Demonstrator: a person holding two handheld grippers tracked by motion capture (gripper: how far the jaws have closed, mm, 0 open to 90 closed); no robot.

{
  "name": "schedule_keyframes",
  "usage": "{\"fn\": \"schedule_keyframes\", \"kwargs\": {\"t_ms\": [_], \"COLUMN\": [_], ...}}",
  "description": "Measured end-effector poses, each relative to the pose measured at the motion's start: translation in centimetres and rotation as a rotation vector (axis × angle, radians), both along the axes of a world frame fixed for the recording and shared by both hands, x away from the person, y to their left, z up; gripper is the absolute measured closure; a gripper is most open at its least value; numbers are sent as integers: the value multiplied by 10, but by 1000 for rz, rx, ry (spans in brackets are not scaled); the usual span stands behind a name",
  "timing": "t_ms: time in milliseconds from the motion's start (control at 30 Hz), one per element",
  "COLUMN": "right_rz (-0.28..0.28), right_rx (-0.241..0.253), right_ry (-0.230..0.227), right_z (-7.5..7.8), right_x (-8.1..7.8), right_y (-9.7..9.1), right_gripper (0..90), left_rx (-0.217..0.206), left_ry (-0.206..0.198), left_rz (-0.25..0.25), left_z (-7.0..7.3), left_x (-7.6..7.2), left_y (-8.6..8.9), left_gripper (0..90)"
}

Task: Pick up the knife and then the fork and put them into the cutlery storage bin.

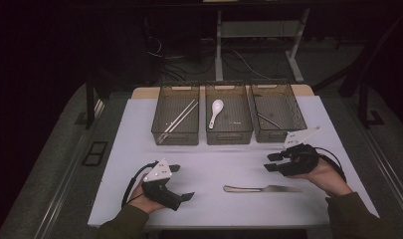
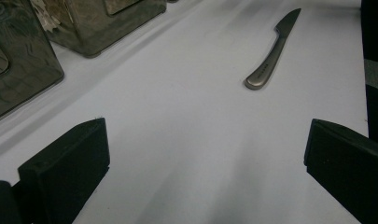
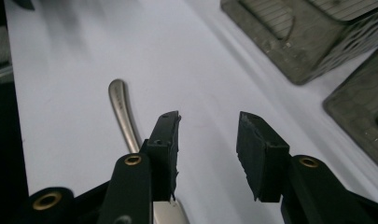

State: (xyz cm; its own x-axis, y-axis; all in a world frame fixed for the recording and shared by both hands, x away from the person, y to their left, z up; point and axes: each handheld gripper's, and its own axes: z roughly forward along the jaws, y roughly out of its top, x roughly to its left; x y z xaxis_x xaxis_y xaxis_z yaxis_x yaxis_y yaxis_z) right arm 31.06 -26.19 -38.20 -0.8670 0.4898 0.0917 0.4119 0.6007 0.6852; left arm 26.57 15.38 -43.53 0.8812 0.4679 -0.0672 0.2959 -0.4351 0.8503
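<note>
The knife [image 1: 262,189] lies flat on the white table [image 1: 209,164] between the hands, its long axis running across the table, blade tip toward the right gripper [image 1: 272,162]. It looks like stiff, smooth, thin metal, likely slippery and best pinched across the thicker handle. The right gripper's jaws stand partly apart above it with nothing between them; the left gripper [image 1: 184,181] is wide and empty.

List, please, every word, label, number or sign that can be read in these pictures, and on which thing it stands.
Knife handle: a short line of stamped marking, too small and blurred to read.
Three mesh baskets, spoon, chopsticks and table cover: no text visible.
Nothing else in the pictures carries legible writing.
</note>
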Motion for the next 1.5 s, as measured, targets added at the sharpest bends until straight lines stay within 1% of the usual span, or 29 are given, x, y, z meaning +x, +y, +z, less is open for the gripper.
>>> {"fn": "schedule_keyframes", "kwargs": {"t_ms": [67, 200, 333, 367, 400, 500, 633, 867, 900, 1067, 1133, 1167, 1267, 1300, 1433, 1500], "right_rz": [18, 68, 122, 135, 148, 190, 230, 314, 319, 358, 364, 368, 389, 391, 413, 422], "right_rx": [-31, -110, -182, -189, -208, -236, -275, -362, -372, -424, -446, -457, -494, -499, -532, -551], "right_ry": [11, 14, 15, 23, 20, 24, 37, 50, 56, 55, 44, 47, 38, 37, 42, 53], "right_z": [-1, -3, -8, -10, -11, -14, -18, -27, -28, -33, -35, -35, -38, -38, -38, -37], "right_x": [-2, -5, -6, -7, -7, -8, -10, -13, -14, -14, -13, -13, -13, -13, -12, -11], "right_y": [4, 14, 24, 26, 28, 35, 44, 59, 60, 68, 71, 73, 77, 77, 82, 85], "right_gripper": [590, 590, 604, 607, 610, 627, 655, 706, 711, 737, 747, 752, 760, 760, 763, 765], "left_rx": [0, 1, 2, 2, 2, 3, 8, 6, 6, 8, 8, 7, 9, 11, 11, 11], "left_ry": [0, 0, 1, 1, 0, 1, 3, 5, 5, 5, 5, 5, 5, 5, 8, 8], "left_rz": [0, -2, -2, -2, -3, -3, -3, -2, -2, -5, -4, -5, -7, -7, -7, -8], "left_z": [0, 0, 0, 0, 0, 0, 0, -1, -1, -1, -1, -1, -1, -1, -1, -1], "left_x": [0, 0, 0, 0, 0, 0, 0, 0, 0, 0, 0, 0, 0, 0, 0, 0], "left_y": [0, 0, 0, 0, 0, 0, 0, -1, -1, -1, -1, -1, -1, -1, -2, -2], "left_gripper": [0, 0, 0, 0, 0, 0, 0, 0, 0, 0, 0, 0, 0, 0, 0, 0]}}
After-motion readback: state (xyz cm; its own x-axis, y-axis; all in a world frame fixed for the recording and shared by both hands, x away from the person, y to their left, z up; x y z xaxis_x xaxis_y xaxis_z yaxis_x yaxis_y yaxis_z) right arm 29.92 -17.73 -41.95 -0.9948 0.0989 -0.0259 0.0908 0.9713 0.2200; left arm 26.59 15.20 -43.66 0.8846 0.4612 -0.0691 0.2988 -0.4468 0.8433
